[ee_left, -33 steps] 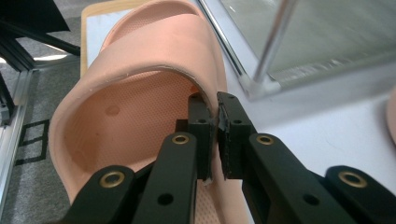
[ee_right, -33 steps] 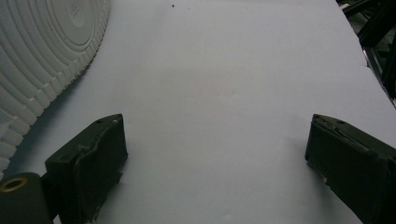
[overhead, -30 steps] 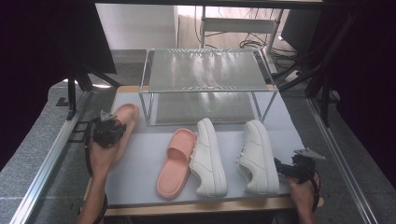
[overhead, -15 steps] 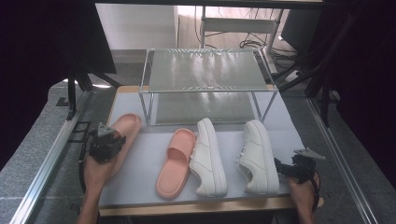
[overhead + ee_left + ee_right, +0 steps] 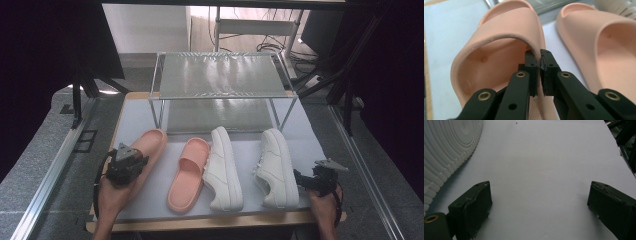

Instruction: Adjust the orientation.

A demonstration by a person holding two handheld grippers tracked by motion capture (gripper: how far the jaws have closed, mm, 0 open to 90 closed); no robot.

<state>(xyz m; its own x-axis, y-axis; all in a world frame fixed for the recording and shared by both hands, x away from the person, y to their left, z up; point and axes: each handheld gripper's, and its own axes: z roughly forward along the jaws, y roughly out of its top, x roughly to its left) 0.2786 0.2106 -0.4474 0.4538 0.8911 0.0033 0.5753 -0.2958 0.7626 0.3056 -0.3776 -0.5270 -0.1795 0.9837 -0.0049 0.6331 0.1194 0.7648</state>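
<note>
**Four shoes on the mat, one of them in your left grip**

Four pieces of footwear lie in a row before the wire rack [image 5: 220,80]. In the high view, your left gripper [image 5: 126,165] sits over the heel end of the left pink slipper [image 5: 147,145]. A second ago this slipper lay further back and left, angled near the rack's leg; now it has come toward you and lies closer to the second pink slipper [image 5: 187,172], though they are still apart. That suggests you are drawing it into line with its mate, and the pairing looks nearly done. The two white sneakers, one beside the slipper [image 5: 223,167] and one further right [image 5: 275,167], have not moved. Your right gripper [image 5: 320,181] has stayed just beside the right sneaker's heel, near the mat's front corner.

The left gripper view gives what the high view cannot: the jaws are pinched almost together on the edge of the slipper's strap [image 5: 506,32], one jaw inside the opening and one outside. The mate [image 5: 604,37] lies to the right, with bare mat between.

The right gripper view settles the other hand: its jaws stand wide apart with nothing between them, just white mat [image 5: 544,170]. The ribbed sole of the right sneaker [image 5: 446,147] shows at the left edge, clear of the jaws.
</note>
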